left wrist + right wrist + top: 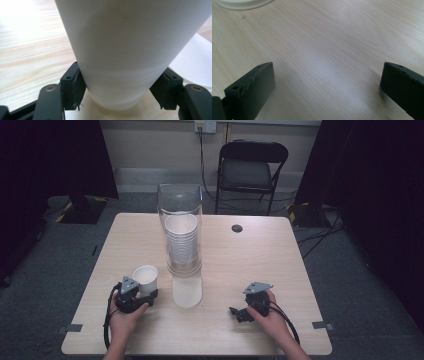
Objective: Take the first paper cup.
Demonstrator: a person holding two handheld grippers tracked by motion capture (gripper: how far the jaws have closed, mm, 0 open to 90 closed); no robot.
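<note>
While your left tongs (117, 92) clamp the upright paper cup (125, 50) low at its base, your right tongs (327, 85) gape wide over bare bench (332, 37), well right of it.

My high view looks forward and down over the table (240, 265); both gripper views sit close above that tabletop.

Bare bench (240, 265) is lying open ahead of the right gripper (239, 314). The tall clear cup dispenser (183, 245) is standing mid-bench, blocking the way between both sides, just beside the paper cup (146, 278).
</note>
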